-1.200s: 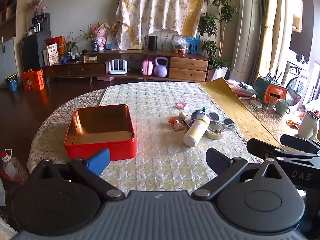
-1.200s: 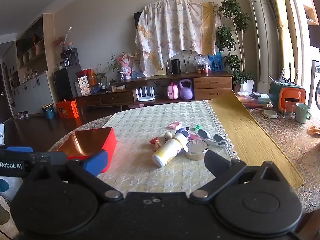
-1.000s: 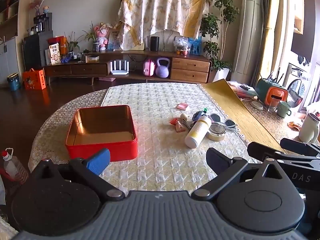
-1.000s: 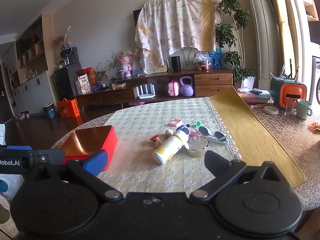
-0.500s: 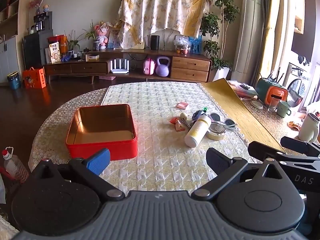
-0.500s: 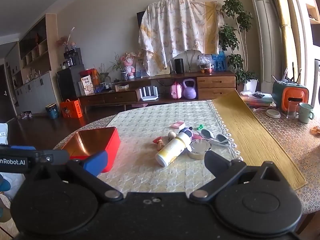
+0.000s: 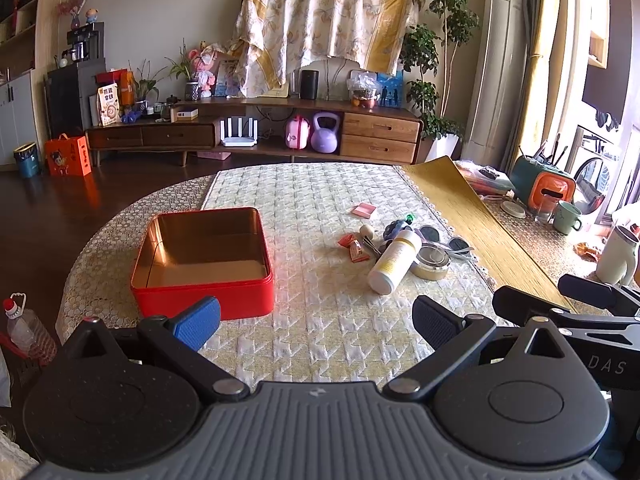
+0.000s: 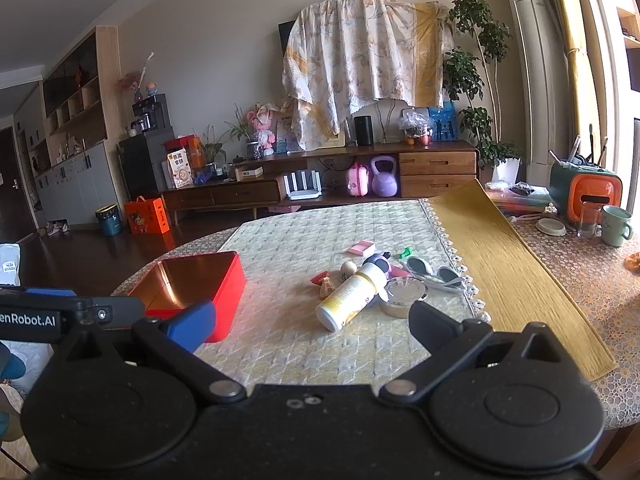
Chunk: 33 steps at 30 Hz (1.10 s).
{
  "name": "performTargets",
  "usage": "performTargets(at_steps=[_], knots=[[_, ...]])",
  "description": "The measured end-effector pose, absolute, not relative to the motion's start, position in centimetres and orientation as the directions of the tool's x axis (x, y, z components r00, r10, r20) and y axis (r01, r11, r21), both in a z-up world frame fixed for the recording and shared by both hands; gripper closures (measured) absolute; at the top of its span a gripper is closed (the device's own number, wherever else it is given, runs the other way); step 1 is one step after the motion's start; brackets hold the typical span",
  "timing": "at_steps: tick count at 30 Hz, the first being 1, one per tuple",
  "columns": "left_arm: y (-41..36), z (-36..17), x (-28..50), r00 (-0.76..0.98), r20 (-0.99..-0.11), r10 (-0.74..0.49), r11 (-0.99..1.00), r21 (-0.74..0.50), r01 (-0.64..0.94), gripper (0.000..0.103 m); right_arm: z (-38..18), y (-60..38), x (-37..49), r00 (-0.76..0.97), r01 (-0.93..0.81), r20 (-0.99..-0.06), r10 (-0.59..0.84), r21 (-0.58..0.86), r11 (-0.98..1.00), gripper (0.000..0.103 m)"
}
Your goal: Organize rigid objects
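Two grippers: both are hovering at the near edge of the table, short of everything on it, fingers spread wide and gripping nothing; I judge they are lining up before a first pick.
Left gripper (image 7: 316,318): it is pointing at bare quilted cloth (image 7: 320,280) just right of the red tin, with its blue pad (image 7: 197,322) crossing in front of the tin's near wall.
Red tin (image 7: 202,294): it is sitting open and empty, left of everything else on the table, lid nowhere in view; it is probably waiting as the container for the loose things, which is why it is lying clear of them.
Pile of small objects: it is lying to the right of the red tin, apart from it, with a strip of bare cloth between.
White bottle (image 7: 394,256): it is lying on its side at the front of the pile, base toward the cameras, so it is likely the easiest first grab, though a round body may roll.
Round tin (image 7: 431,261): it is resting against the bottle's right side.
Sunglasses (image 7: 448,240): they are lying behind the round tin, farthest right of the red tin.
Right gripper (image 8: 311,320): it is aiming at the white bottle (image 8: 348,298), so this hand seems better placed to start.
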<state>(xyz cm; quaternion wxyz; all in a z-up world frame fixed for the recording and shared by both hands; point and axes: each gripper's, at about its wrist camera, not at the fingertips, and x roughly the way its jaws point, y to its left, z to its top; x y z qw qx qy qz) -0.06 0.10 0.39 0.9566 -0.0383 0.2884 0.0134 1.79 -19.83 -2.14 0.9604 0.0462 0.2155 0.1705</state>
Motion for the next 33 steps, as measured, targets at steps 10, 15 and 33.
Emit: performTargets(at_steps=[10, 15, 33], knots=[[0.3, 0.1, 0.1, 0.831, -0.556, 0.001, 0.997, -0.069, -0.047, 0.000, -2.3, -19.8, 1.9, 0.848, -0.306, -0.401, 0.346, 0.162, 0.938, 0.000], [0.2, -0.6, 1.1, 0.819, -0.574, -0.006, 0.997, -0.068, -0.040, 0.000, -2.7, -20.0, 2.5, 0.844, -0.303, -0.412, 0.343, 0.161, 0.939, 0.000], [-3.5, -3.1, 13.9, 0.760, -0.642, -0.102, 0.994, -0.033, 0.106, 0.000, -6.3, -22.8, 12.8, 0.824, -0.295, -0.501, 0.264, 0.020, 0.955, 0.000]])
